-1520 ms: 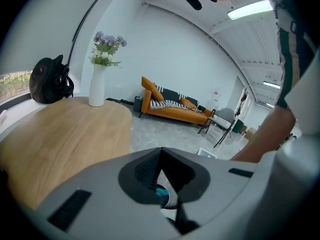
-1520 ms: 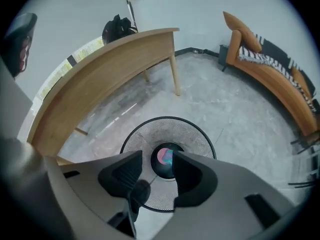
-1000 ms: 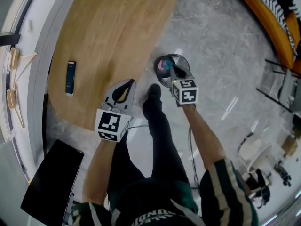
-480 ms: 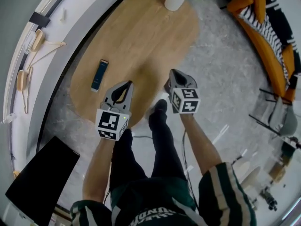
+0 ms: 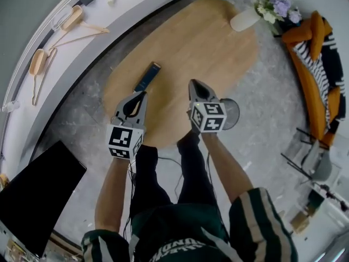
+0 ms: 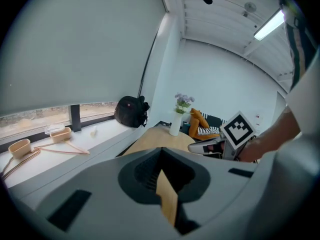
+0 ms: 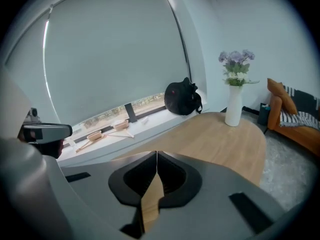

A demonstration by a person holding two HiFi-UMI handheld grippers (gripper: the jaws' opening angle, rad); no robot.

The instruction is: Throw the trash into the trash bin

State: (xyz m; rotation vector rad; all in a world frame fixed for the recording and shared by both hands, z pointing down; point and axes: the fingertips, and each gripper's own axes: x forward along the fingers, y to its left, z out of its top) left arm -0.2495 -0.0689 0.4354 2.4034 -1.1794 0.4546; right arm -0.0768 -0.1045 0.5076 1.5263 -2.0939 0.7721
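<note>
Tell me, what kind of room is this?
Probably a living room or lounge. There is a big wooden table, an orange sofa with a striped blanket, and a vase of flowers by the window.

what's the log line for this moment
left gripper: shut, empty | right gripper: shut, empty | both: above table near edge | trash bin: on floor beside right gripper
</note>
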